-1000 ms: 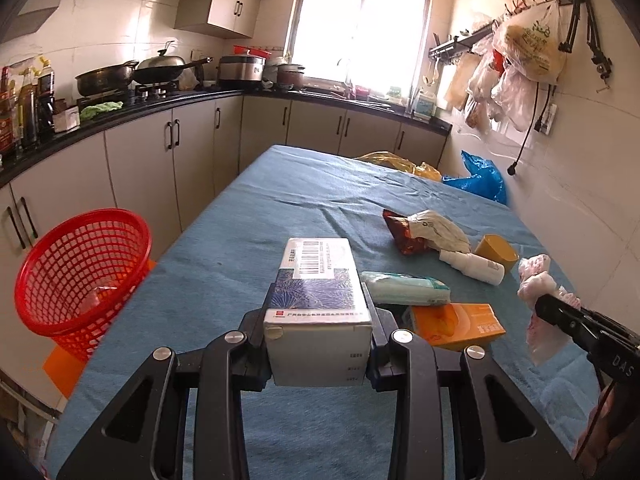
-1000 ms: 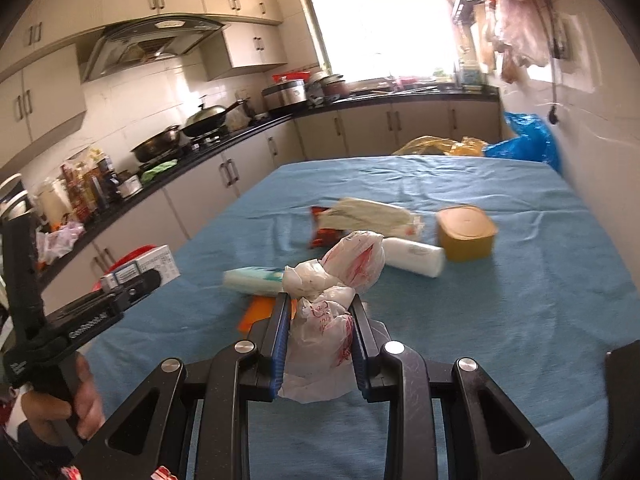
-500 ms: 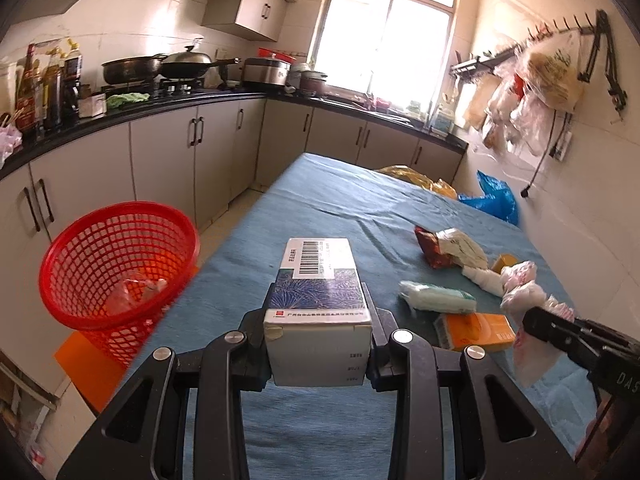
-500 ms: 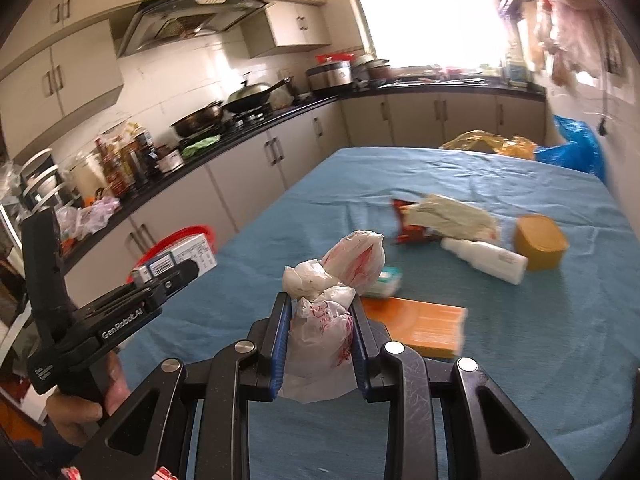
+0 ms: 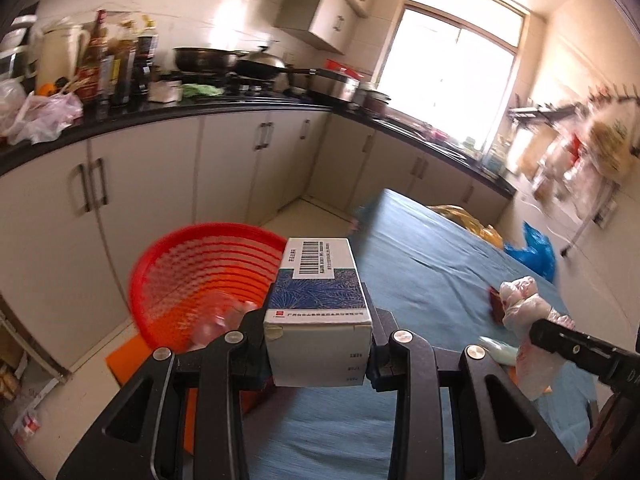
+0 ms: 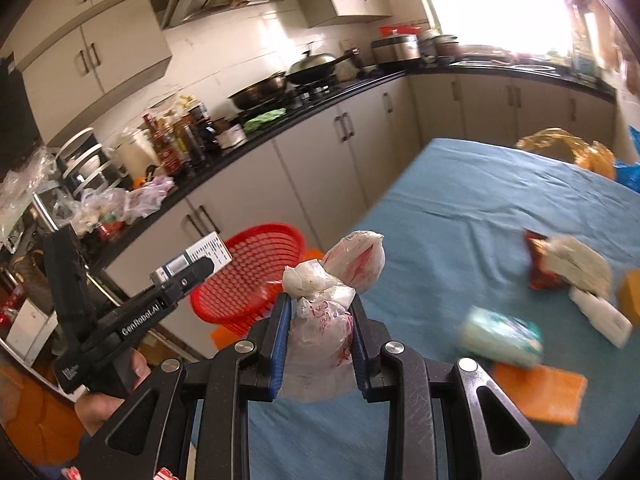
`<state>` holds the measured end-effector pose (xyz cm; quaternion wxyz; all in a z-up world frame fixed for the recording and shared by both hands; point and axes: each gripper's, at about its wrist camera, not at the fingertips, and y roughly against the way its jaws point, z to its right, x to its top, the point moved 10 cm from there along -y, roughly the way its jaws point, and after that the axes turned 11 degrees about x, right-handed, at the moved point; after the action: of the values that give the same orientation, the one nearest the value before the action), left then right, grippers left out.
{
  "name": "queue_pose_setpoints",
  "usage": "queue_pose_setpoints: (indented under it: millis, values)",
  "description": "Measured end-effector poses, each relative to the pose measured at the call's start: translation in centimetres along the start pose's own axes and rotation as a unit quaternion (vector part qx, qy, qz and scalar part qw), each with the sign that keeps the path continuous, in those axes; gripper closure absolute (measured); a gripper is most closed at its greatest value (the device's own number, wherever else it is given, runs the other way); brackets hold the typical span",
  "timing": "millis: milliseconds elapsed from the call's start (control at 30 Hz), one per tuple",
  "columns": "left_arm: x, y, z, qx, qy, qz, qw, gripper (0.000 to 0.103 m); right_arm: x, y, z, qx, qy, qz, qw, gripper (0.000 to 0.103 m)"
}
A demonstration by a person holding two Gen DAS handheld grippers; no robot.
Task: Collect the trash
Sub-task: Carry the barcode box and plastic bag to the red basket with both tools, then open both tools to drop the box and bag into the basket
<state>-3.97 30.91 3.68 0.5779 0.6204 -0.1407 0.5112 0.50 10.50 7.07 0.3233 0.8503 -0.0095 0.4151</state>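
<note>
Left wrist view: I see box squeezed tight in left gripper, up in air, red basket on floor just past it. Right wrist view: my right gripper clamps crumpled plastic bag, over edge of blue table. More trash lies on table: orange packet, white bottle, red wrapper.
</note>
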Motion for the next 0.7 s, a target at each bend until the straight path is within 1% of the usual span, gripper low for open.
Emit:
queue_pose_setpoints:
  millis: [100, 233, 367, 500, 600, 633, 667, 700]
  values:
    - [0.7, -0.9, -2.5, 0.012, 0.016, -0.008, 0.9998, 0.07, 1.3, -3.2, -1.8, 0.02, 0.007, -0.018, 1.0, 0.073]
    - [1.2, -2.4, -4.9, 0.026, 0.026, -0.021, 0.9991, 0.07, 2.7, -7.6, -3.6, 0.038, 0.013, -0.042, 0.998, 0.072]
    - [1.0, -3.9, -6.1, 0.038, 0.027, -0.032, 0.9984, 0.07, 3.5, -11.6, -4.4, 0.046, 0.012, -0.059, 0.997, 0.072]
    - [0.9, -5.3, -7.0, 0.047, 0.031, -0.04, 0.9976, 0.07, 3.8, -14.2, -4.5, 0.051, 0.006, -0.072, 0.996, 0.07]
    - [0.7, -5.6, -7.4, 0.053, 0.031, -0.04, 0.9973, 0.07, 4.3, -16.3, -4.9, 0.058, 0.002, -0.083, 0.995, 0.067]
    - [0.8, -5.8, -7.6, 0.053, 0.032, -0.042, 0.9972, 0.067, 4.4, -17.0, -5.0, 0.056, 0.003, -0.086, 0.995, 0.058]
    - [0.8, -6.0, -7.7, 0.053, 0.034, -0.043, 0.9971, 0.062, 4.6, -17.3, -4.8, 0.049, 0.002, -0.086, 0.995, 0.048]
    - [0.9, -6.1, -7.9, 0.055, 0.038, -0.042, 0.9969, 0.048, 4.8, -17.4, -4.6, 0.044, 0.001, -0.082, 0.996, 0.045]
